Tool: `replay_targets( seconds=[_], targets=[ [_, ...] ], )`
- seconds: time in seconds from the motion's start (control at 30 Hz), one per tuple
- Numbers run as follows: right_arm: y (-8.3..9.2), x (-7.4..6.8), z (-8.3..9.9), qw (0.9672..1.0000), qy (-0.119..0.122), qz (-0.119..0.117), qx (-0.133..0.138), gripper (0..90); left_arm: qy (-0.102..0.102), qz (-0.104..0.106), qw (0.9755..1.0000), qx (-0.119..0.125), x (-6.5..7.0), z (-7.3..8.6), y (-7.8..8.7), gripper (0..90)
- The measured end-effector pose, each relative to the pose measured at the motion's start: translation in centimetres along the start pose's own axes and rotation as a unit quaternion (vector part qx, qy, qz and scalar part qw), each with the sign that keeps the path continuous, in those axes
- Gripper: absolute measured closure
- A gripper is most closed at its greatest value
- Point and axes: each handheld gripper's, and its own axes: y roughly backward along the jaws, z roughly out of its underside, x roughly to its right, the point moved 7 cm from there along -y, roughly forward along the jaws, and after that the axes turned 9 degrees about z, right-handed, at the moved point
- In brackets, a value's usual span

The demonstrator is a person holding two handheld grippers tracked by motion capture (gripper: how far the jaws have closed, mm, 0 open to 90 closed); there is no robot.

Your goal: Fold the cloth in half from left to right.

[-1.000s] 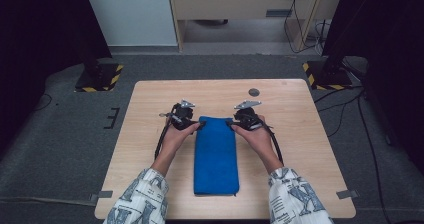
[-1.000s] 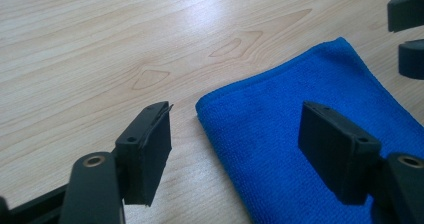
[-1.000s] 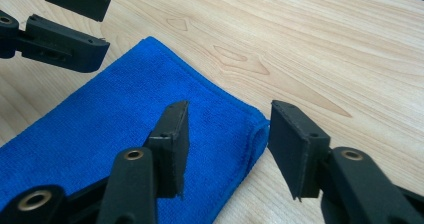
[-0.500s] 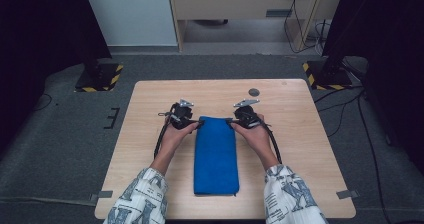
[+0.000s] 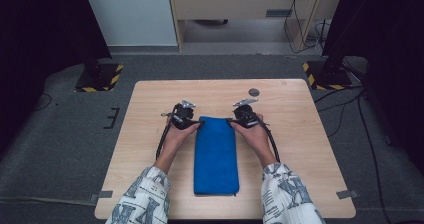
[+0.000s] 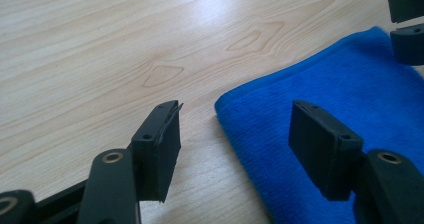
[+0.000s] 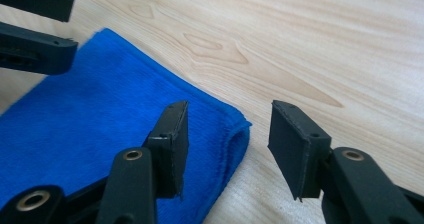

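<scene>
A folded blue towel (image 5: 216, 154) lies lengthwise in the middle of the wooden table (image 5: 295, 134). My left gripper (image 5: 195, 125) sits at the towel's far left corner (image 6: 235, 104), open, its jaws straddling that corner. My right gripper (image 5: 232, 121) sits at the far right corner (image 7: 235, 126), open as well, one jaw over the cloth and the other over bare wood. In the left gripper view the towel (image 6: 360, 114) spreads to the right. In the right gripper view the towel (image 7: 85, 119) spreads to the left.
A small dark round disc (image 5: 254, 92) is set in the table's far right area. Black stands with yellow-striped bases (image 5: 100, 78) flank the table on the grey floor. Patterned sleeves (image 5: 142, 199) come in from the front edge.
Both hands have shifted slightly, bringing the open jaws in around the towel's far corners. The towel has not moved.
</scene>
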Motion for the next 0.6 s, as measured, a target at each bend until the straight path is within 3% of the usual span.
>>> replay_targets(
  seconds=[0.27, 0.43, 0.6],
  targets=[
    [-1.7, 0.1, 0.6, 0.9997, -0.01, 0.001, -0.021, 50.8, -0.008, -0.007, 0.9997, -0.021, -0.5, 0.9, -1.2, 38.6],
    [-1.8, -0.5, 1.1, 0.9997, -0.014, 0.005, -0.02, 58.1, -0.014, -0.007, 0.9995, -0.028, 0.0, 0.9, -1.2, 45.0],
    [-1.3, -1.1, 1.5, 0.9998, 0.001, -0.001, -0.02, 71.9, -0.02, 0.004, 0.9994, -0.026, 1.1, 1.0, -1.3, 68.3]
  ],
)
